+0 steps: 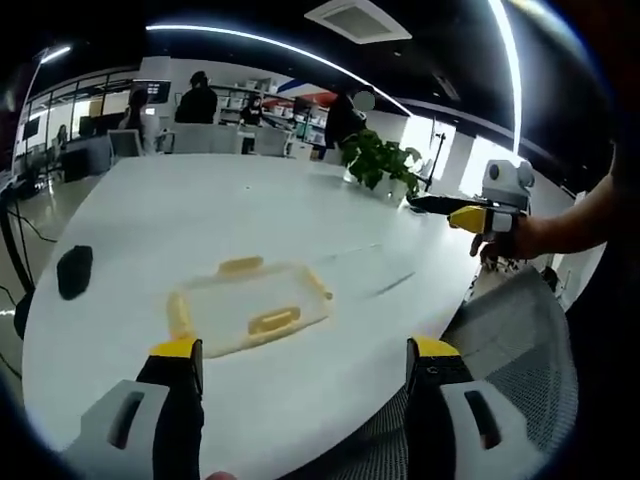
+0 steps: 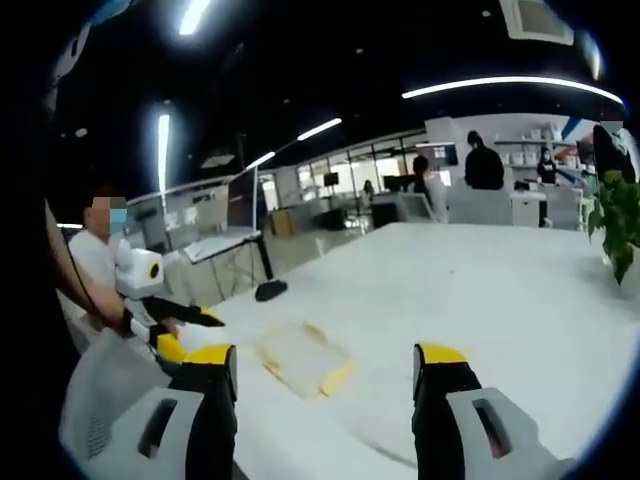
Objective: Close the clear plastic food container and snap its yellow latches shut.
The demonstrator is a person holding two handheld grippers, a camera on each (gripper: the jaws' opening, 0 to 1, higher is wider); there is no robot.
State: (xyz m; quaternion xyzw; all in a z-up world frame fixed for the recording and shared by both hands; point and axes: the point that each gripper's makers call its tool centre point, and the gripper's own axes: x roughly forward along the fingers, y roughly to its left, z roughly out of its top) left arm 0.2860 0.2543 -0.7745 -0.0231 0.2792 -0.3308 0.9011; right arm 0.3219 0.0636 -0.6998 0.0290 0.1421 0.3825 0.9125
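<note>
On a white table [image 1: 300,210], a clear plastic food container [image 1: 248,307] with yellow latches [image 1: 273,320] lies flat near the edge, ahead of the left gripper [image 1: 305,365], whose jaws stand wide apart and empty. Right gripper [image 2: 327,370] hovers likewise spread, holding nothing. A potted plant [image 1: 378,160] and dark object [image 1: 74,270] sit farther off.

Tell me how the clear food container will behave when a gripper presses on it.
The container looks thin, empty and low, so probably light and flexible. On the smooth white table it may slide rather than tip. Both grippers hang open, clear of it.
</note>
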